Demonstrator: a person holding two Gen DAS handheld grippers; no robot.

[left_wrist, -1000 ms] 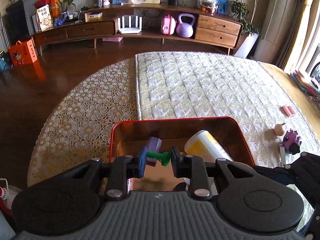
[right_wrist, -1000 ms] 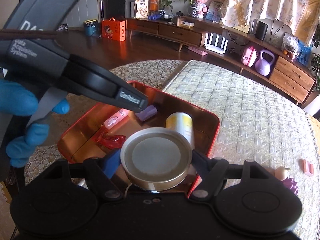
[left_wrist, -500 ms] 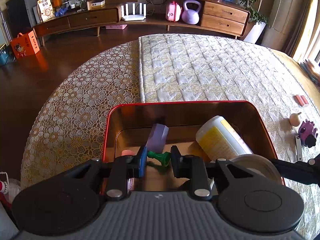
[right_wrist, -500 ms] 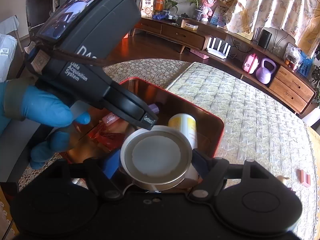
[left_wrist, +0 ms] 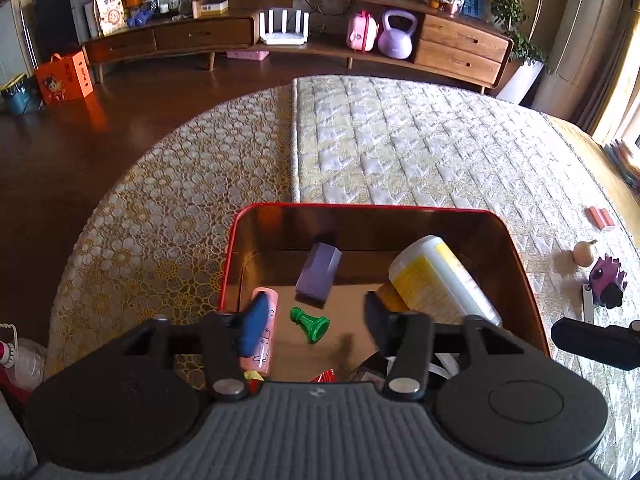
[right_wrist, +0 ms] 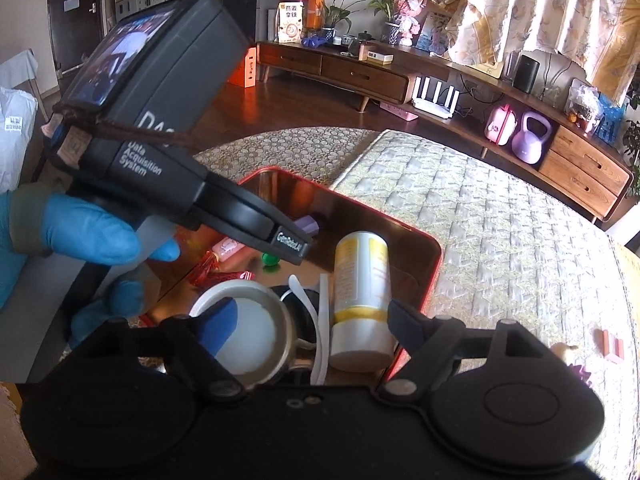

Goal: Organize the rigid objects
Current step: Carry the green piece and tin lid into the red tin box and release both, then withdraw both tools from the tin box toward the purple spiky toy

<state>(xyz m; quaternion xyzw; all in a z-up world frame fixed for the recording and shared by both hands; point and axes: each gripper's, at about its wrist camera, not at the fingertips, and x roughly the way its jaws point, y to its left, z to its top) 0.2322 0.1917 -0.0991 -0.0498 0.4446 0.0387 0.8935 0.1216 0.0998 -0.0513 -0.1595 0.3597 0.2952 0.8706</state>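
Note:
A red-rimmed copper tray (left_wrist: 516, 240) sits on the quilted table. In it lie a green chess pawn (left_wrist: 310, 322), a purple block (left_wrist: 319, 271), a white and yellow bottle (left_wrist: 438, 280), a pink tube (left_wrist: 264, 332) and a red wrapper (left_wrist: 323, 377). My left gripper (left_wrist: 314, 320) is open above the pawn, which lies on the tray floor. My right gripper (right_wrist: 316, 320) is open over the tray (right_wrist: 434, 264); the round metal tin (right_wrist: 250, 330) lies below it, next to the bottle (right_wrist: 360, 292).
On the cloth right of the tray lie a purple spiky toy (left_wrist: 606, 280), a small beige bulb-shaped thing (left_wrist: 583, 253) and a pink block (left_wrist: 601, 217). A low wooden cabinet (left_wrist: 460, 46) stands beyond the table. The left gripper's body (right_wrist: 168, 152) crosses the right wrist view.
My left gripper has opened and the green pawn has dropped onto the tray floor. My right gripper has opened and let the round tin down into the tray.

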